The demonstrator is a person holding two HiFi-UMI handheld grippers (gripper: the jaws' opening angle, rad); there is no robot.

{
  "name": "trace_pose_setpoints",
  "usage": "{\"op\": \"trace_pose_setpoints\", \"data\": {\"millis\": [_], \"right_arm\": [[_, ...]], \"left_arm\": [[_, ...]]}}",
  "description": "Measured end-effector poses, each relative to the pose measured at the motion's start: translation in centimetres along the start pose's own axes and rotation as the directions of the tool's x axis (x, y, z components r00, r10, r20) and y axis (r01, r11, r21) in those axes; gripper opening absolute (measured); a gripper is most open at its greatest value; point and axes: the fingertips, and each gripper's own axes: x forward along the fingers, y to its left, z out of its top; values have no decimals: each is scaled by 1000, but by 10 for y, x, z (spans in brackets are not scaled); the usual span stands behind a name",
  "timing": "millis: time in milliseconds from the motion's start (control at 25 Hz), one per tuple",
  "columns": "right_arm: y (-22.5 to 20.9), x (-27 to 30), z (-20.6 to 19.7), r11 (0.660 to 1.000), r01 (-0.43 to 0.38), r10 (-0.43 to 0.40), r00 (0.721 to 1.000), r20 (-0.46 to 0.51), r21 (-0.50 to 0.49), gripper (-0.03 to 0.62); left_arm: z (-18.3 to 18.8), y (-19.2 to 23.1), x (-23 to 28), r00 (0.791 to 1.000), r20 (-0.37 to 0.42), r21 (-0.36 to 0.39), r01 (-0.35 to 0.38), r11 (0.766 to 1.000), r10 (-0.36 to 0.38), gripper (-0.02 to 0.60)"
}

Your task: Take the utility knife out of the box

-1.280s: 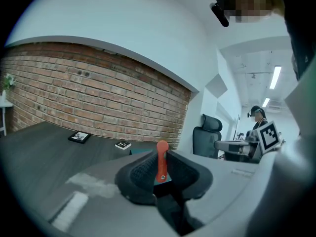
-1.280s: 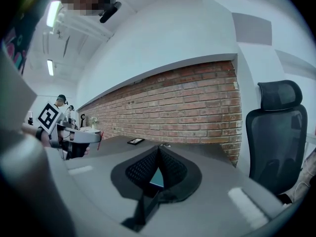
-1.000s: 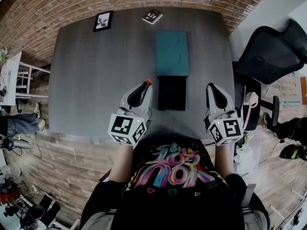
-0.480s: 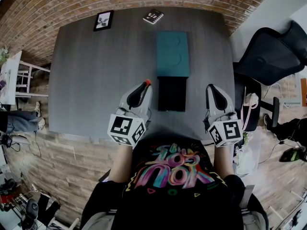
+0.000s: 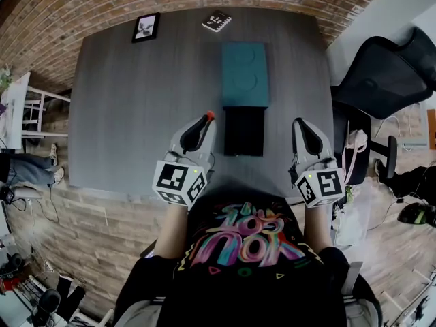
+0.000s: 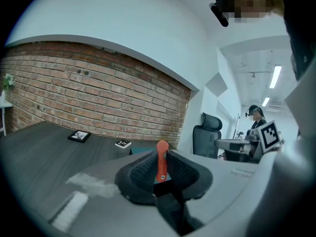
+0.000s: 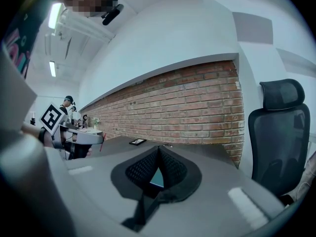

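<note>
The left gripper [image 5: 204, 125] is clamped on the slim orange-red utility knife [image 6: 161, 162]. In the left gripper view its two black ribbed pads [image 6: 142, 171] press the knife from both sides, and the knife stands upright between them with its rounded end above the pads. In the head view only this orange end shows at the tip of the gripper. The knife is out of the box: it is held above the dark grey wooden table [image 5: 136, 107], just beside the left edge of the black rectangular part of the box [image 5: 244, 132] and not touching it.

The flat teal rectangular part of the box [image 5: 244, 73] lies on the table directly behind the black part, end to end with it. The inside of the black part is too dark to make out.

The right gripper [image 5: 300, 125] is at the right side of the black part, near the table edge. Its jaws are together at the tips and nothing is between them.

At the far edge of the table lie a small black picture frame [image 5: 146, 27] and a small black card with white marks [image 5: 216, 22]. A black mesh office chair [image 5: 381, 73] stands to the right of the table
</note>
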Motion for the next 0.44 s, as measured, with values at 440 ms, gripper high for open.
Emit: {"op": "trace_pose_setpoints", "data": {"millis": [440], "right_arm": [[0, 1, 0, 1000, -12, 12, 1000, -2, 16, -2]], "left_arm": [[-3, -4, 1, 1000, -11, 4, 7, 1000, -7, 57]]}}
